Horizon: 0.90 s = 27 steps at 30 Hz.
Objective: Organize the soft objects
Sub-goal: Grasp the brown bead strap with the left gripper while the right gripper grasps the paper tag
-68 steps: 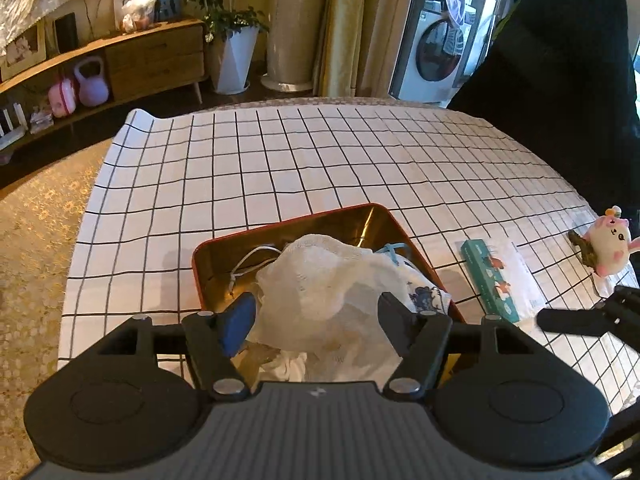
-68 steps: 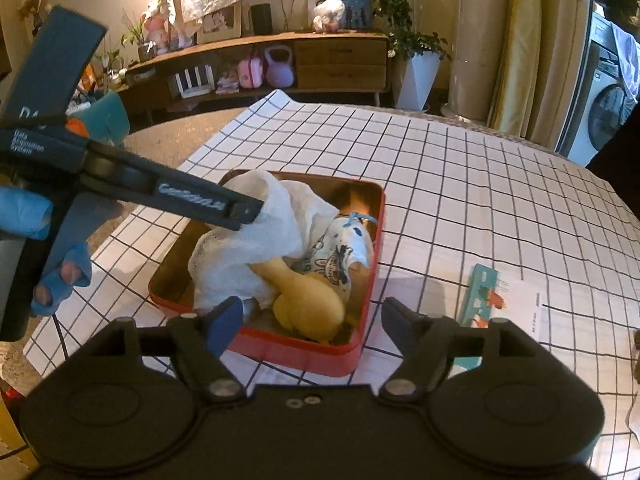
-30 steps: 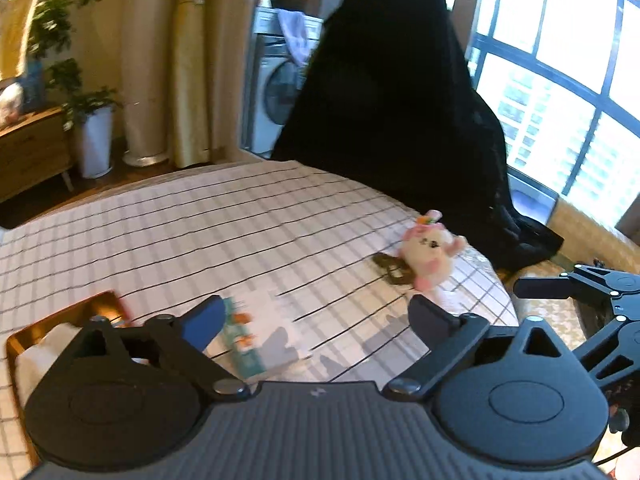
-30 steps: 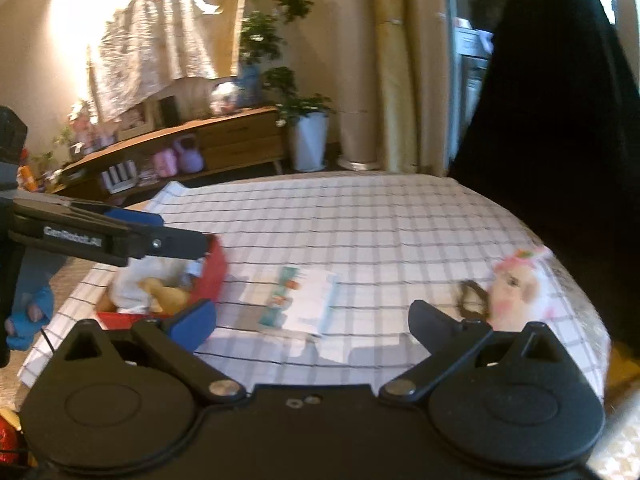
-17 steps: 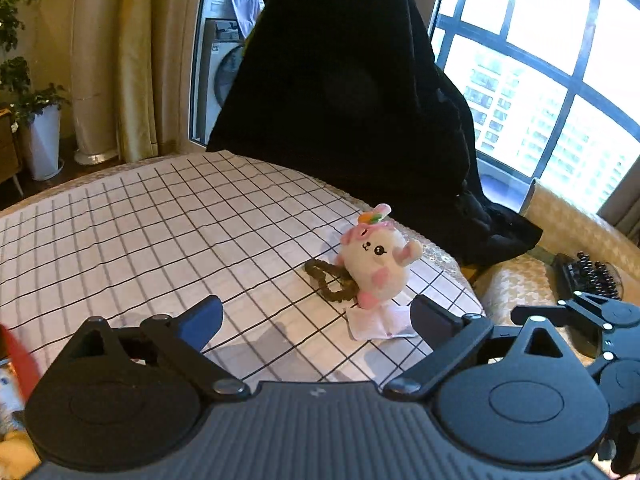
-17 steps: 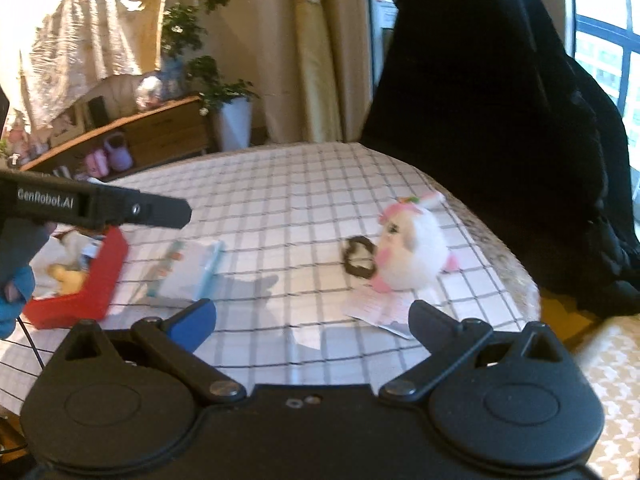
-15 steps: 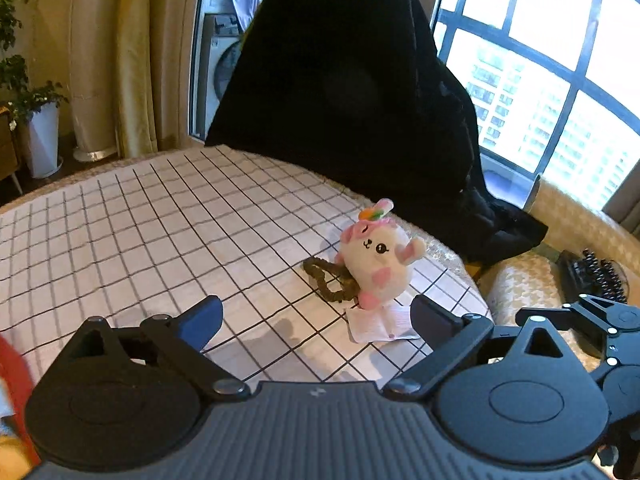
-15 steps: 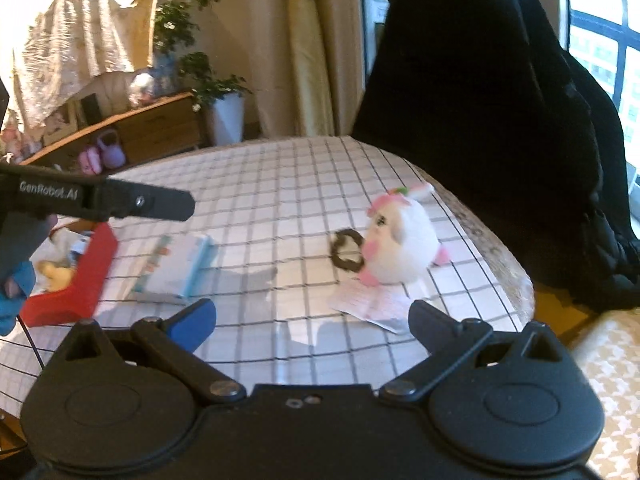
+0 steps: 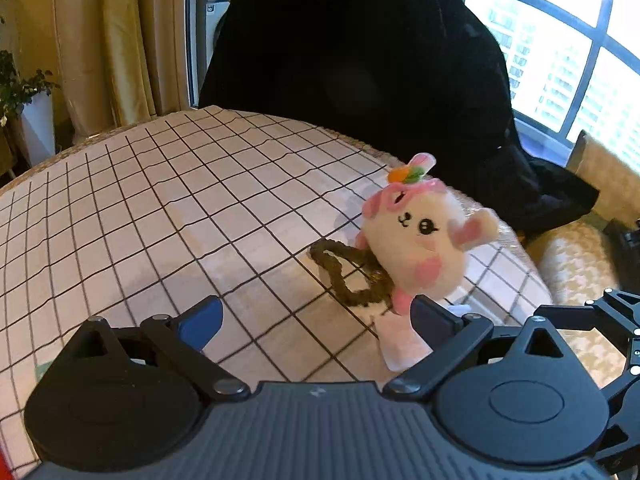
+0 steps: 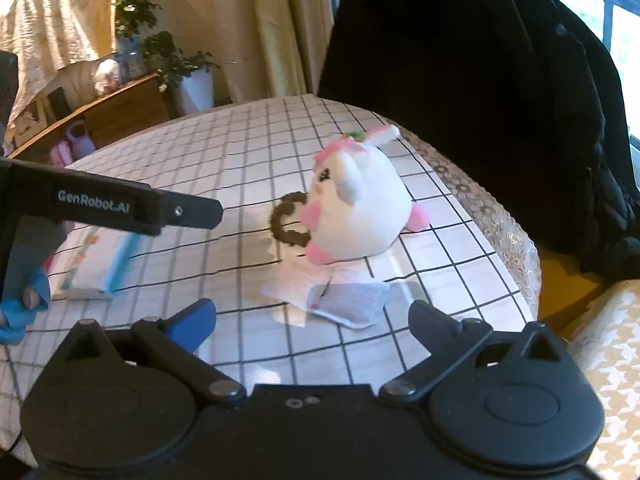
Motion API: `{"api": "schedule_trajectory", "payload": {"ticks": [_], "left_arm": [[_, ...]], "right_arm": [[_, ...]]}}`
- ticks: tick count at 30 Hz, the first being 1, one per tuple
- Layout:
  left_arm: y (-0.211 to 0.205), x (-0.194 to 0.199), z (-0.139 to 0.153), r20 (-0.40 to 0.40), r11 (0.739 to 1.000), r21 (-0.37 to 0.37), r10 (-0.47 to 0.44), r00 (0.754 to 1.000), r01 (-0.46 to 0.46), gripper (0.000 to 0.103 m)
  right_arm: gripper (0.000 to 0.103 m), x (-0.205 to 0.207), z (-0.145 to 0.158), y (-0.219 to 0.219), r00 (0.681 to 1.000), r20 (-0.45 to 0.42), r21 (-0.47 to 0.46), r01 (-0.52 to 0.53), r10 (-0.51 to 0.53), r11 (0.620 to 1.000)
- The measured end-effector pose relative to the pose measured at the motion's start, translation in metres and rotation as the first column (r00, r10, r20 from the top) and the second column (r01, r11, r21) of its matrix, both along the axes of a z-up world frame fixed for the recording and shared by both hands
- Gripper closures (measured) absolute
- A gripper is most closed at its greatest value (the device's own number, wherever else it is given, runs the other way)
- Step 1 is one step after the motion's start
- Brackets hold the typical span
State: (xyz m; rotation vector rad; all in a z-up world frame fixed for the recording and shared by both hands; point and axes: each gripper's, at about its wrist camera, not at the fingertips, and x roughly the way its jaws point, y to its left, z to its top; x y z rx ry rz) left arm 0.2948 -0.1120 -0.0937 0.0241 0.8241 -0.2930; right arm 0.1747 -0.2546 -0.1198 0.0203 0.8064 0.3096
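— Where's the round white-and-pink plush toy (image 9: 416, 248)?
— Ahead of my left gripper (image 9: 316, 318), just off its right fingertip. Both it and my right gripper (image 10: 310, 320) are spread wide, empty, ready to straddle it.

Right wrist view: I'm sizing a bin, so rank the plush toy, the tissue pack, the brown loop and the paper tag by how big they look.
1. plush toy
2. tissue pack, partly hidden by the other hand-held gripper
3. paper tag, close to the pack, so unsure
4. brown loop
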Motion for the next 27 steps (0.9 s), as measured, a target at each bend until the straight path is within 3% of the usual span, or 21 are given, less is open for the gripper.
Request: {"api": "schedule_trajectory", "payload": {"ticks": [12,19,22,27], "left_arm": [[-0.002,0.045,-0.041,-0.048,1.000,0.009,0.025,0.999,-0.024,0.002],[-0.009,0.056,-0.052,-0.044,1.000,0.011,0.005,0.999,-0.004,0.003],[-0.013,0.057,-0.056,-0.045,1.000,0.004,-0.003,0.999,0.003,0.012],[-0.017,0.057,-0.056,-0.033,1.000,-0.024,-0.002,0.999,0.001,0.041]], "right_arm": [[0.002,0.038,-0.033,0.015,0.997,-0.030,-0.050,0.067,-0.068,0.997],[0.009,0.046,-0.041,0.021,0.994,-0.041,-0.085,0.094,-0.098,0.992],[0.011,0.047,-0.045,0.024,0.993,-0.043,-0.097,0.107,-0.112,0.989],[0.015,0.045,-0.046,0.031,0.991,-0.024,-0.115,0.125,-0.129,0.985]]}}
